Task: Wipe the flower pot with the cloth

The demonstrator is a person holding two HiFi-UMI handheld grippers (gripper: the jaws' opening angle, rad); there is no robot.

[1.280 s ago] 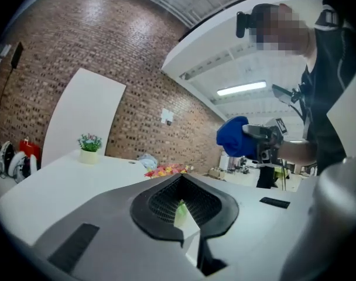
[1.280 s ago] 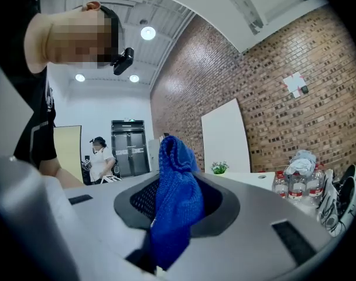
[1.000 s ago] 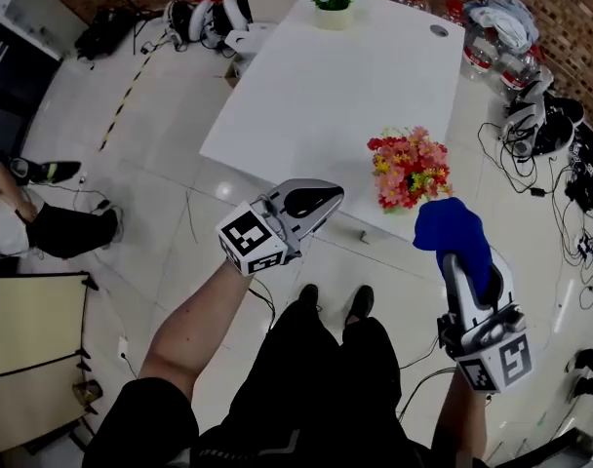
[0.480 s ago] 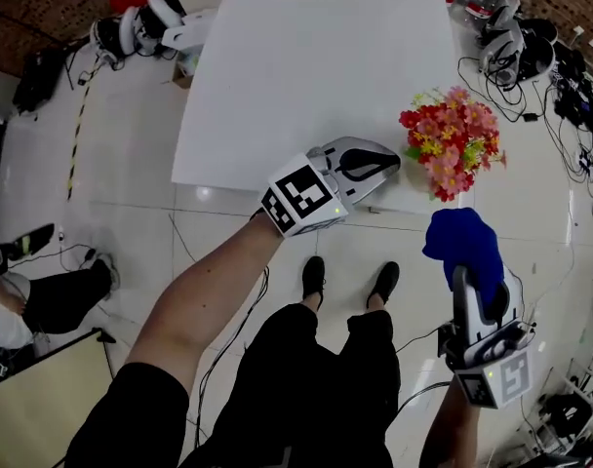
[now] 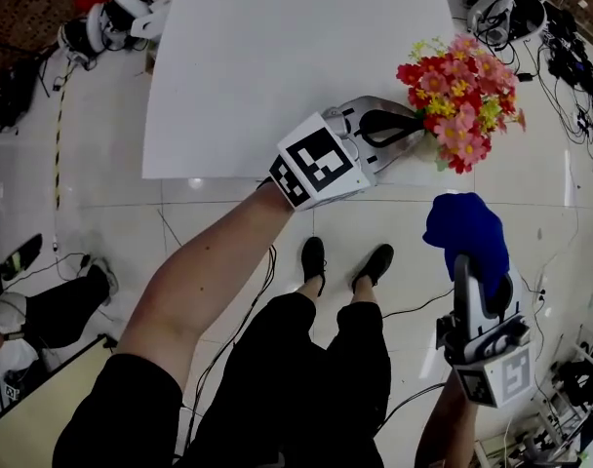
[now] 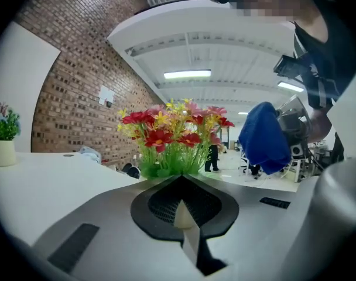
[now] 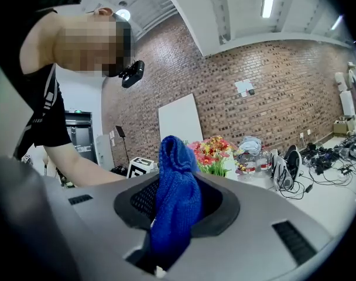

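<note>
Left gripper (image 5: 410, 128): jaws closed on each other, nothing between them. It sits over the near edge of the white table (image 5: 277, 57), tips just beside the flower pot (image 5: 459, 96). In the left gripper view the red and yellow flowers fill the space directly ahead of the jaw tips.

The pot body is not visible. Blooms cover it from above and the gripper blocks it from the side, so contact cannot be confirmed.

The flower pot stands at the table's near right corner.

Right gripper (image 5: 470, 279): jaws clamped on the blue cloth (image 5: 466, 230), which bunches up above the tips. It is held over the floor, off the table, near the pot but apart from it.

A second small potted plant (image 6: 2, 136) stands on the far end of the table.
</note>
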